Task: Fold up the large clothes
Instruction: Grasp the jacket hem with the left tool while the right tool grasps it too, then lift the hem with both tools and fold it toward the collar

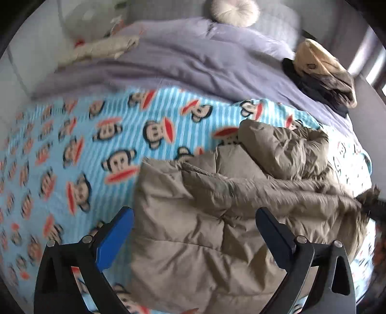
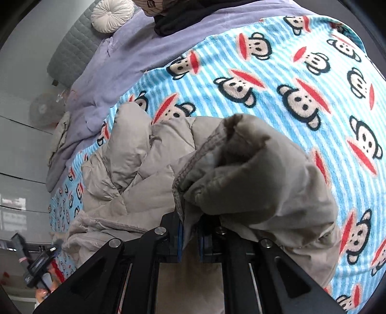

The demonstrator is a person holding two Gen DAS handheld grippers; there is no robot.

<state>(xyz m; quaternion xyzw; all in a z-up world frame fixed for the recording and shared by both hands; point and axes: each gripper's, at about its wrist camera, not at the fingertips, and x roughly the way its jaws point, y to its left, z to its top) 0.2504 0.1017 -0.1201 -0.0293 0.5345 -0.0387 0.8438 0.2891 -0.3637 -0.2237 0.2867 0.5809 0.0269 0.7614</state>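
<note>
Counting first: we see one puffy tan jacket, one blue striped monkey-print blanket beneath it, one lilac duvet farther up the bed, one round white cushion, and one small heap of dark and cream clothes on the duvet's edge. We hold two tongs.

The jacket lies crumpled on the blanket, toward the near side of the bed, with a quilted sleeve sticking up toward the duvet.

Our left gripper is spread wide above the jacket's near panel, its blue fingers straddling the fabric without pinching it; whether the pads touch the cloth we cannot tell, since this view is blurred.

Our right gripper is clenched on a fold of the jacket, which bunches up over its jaws and shows a stitched hem.

Only the right wrist view shows that clamp, plus a grey quilted headboard, a round fan by the wall, and the left gripper low in the corner. Only the left wrist view shows a dark fur trim at the jacket's right edge and a cream plush toy beside the duvet.
</note>
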